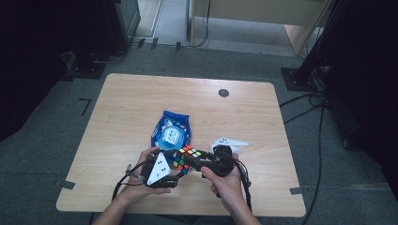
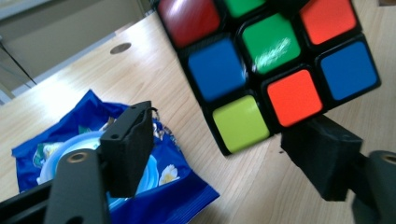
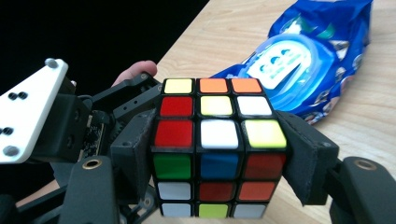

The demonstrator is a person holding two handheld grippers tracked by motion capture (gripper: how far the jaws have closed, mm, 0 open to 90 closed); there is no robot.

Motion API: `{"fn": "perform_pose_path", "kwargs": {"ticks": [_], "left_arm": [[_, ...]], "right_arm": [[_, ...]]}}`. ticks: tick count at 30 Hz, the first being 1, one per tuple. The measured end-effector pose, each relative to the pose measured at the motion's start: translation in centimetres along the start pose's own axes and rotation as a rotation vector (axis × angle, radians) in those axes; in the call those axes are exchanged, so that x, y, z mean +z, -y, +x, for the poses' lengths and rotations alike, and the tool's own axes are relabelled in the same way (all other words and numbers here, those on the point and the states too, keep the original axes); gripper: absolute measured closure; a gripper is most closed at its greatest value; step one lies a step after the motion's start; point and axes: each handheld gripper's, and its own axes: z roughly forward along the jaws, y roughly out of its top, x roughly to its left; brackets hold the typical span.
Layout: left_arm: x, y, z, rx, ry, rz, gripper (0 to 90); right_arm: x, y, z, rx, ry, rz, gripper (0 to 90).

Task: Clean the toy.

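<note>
My light wooden counter (image 1: 131, 108) stands on grey carpet. A blue wipes pack (image 1: 171, 131) lies mid-counter. My right gripper (image 3: 217, 161) is clamped on the puzzle cube (image 3: 217, 140), held above the counter's near edge. My left gripper (image 2: 224, 154) stands apart just beside the cube.

A light wooden table (image 1: 131, 98) carries a blue snack bag (image 1: 171, 131) and a white scrap (image 1: 230, 142).

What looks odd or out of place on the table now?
Nothing looks damaged or spilled. The cube is scrambled and sits squarely between the right gripper pads. The blue packet lies flat but crumpled. A white scrap lies loose beside the hands.
</note>
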Motion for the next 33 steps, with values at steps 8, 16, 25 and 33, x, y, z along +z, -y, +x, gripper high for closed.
{"fn": "perform_pose_path", "kwargs": {"ticks": [8,16,25,33], "left_arm": [[-0.3,-0.6,-0.5,0.022,0.0,-0.036,18.4],[-0.1,-0.4,-0.9,0.055,0.0,-0.03,31.5],[-0.7,-0.2,0.5,-0.011,-0.046,-0.033,33.7],[-0.9,-0.1,1.2,-0.048,-0.056,-0.033,33.7]], "right_arm": [[1.1,0.5,0.3,-0.003,0.014,0.056,34.0],[1.0,0.5,0.3,-0.001,0.027,0.041,34.1],[-0.5,-0.4,0.0,-0.05,-0.03,-0.039,34.8],[-2.8,-1.1,-2.7,-0.191,0.206,-0.142,33.5]]}}
